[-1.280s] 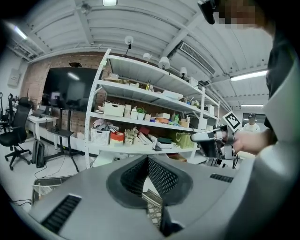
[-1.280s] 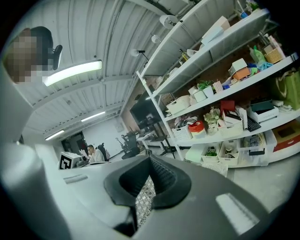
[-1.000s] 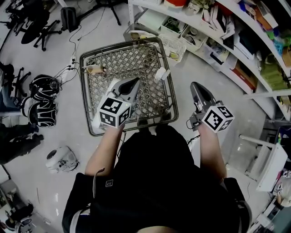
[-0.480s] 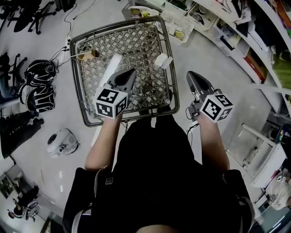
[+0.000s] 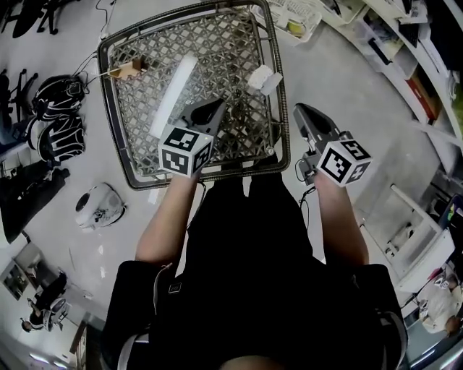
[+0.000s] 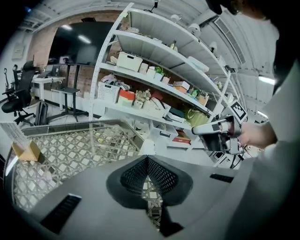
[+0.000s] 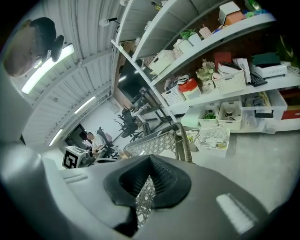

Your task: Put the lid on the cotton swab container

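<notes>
A small white container (image 5: 264,78) lies at the far right of a metal mesh basket (image 5: 279,108), and it shows just past the jaws in the left gripper view (image 6: 147,147). A long white piece (image 5: 173,94) lies across the mesh, and a small brown box (image 5: 127,69) sits at the far left. My left gripper (image 5: 217,107) hangs over the basket's near part, shut and empty (image 6: 147,158). My right gripper (image 5: 300,110) is outside the basket's right rim, also shut with nothing in it (image 7: 150,158). No separate lid can be told apart.
Shelves with bins and boxes (image 6: 154,75) run along the right. A white wire basket (image 5: 293,14) stands on the floor beyond the mesh basket. Black headsets (image 5: 54,134) and a white device (image 5: 101,208) lie on the floor at the left. A white frame (image 5: 412,238) stands at the right.
The basket has come nearer, up against the person's body. My left gripper has moved forward over the mesh. The right gripper stays beside the right rim. Both remain shut.
</notes>
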Action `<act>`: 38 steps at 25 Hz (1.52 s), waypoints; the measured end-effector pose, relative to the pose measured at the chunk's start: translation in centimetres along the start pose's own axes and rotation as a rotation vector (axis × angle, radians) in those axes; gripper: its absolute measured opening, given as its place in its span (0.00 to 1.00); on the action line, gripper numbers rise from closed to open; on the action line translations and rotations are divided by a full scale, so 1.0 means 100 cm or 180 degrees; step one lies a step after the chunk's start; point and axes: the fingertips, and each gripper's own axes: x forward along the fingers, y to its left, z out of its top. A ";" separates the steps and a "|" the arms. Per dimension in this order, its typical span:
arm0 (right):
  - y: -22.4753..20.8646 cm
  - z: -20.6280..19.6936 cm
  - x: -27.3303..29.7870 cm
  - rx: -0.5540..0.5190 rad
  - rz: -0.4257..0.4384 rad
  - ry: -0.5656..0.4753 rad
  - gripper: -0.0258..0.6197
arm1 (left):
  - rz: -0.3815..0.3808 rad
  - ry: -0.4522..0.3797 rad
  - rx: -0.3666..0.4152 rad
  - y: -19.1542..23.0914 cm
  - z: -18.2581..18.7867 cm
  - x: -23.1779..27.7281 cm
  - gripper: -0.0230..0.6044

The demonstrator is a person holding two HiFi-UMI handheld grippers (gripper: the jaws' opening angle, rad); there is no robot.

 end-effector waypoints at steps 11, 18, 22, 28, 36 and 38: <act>-0.030 -0.036 0.022 0.0114 0.0041 0.0205 0.06 | -0.0196 0.0012 0.0195 -0.012 -0.022 0.053 0.13; -0.038 -0.035 0.037 0.0080 0.0090 0.0281 0.06 | -0.0303 -0.0003 0.0469 -0.019 -0.022 0.076 0.32; -0.038 -0.036 0.046 0.0034 0.0124 0.0382 0.06 | -0.0324 0.0002 0.0548 -0.020 -0.026 0.084 0.36; -0.042 -0.043 0.057 0.0029 0.0114 0.0561 0.06 | -0.0308 0.0124 0.0823 -0.022 -0.033 0.101 0.39; -0.036 -0.039 0.079 -0.0023 0.0162 0.0654 0.06 | -0.0321 0.0154 0.0893 -0.017 -0.032 0.117 0.40; -0.033 -0.036 0.084 -0.0043 0.0184 0.0672 0.06 | -0.0364 0.0145 0.0918 -0.017 -0.032 0.121 0.40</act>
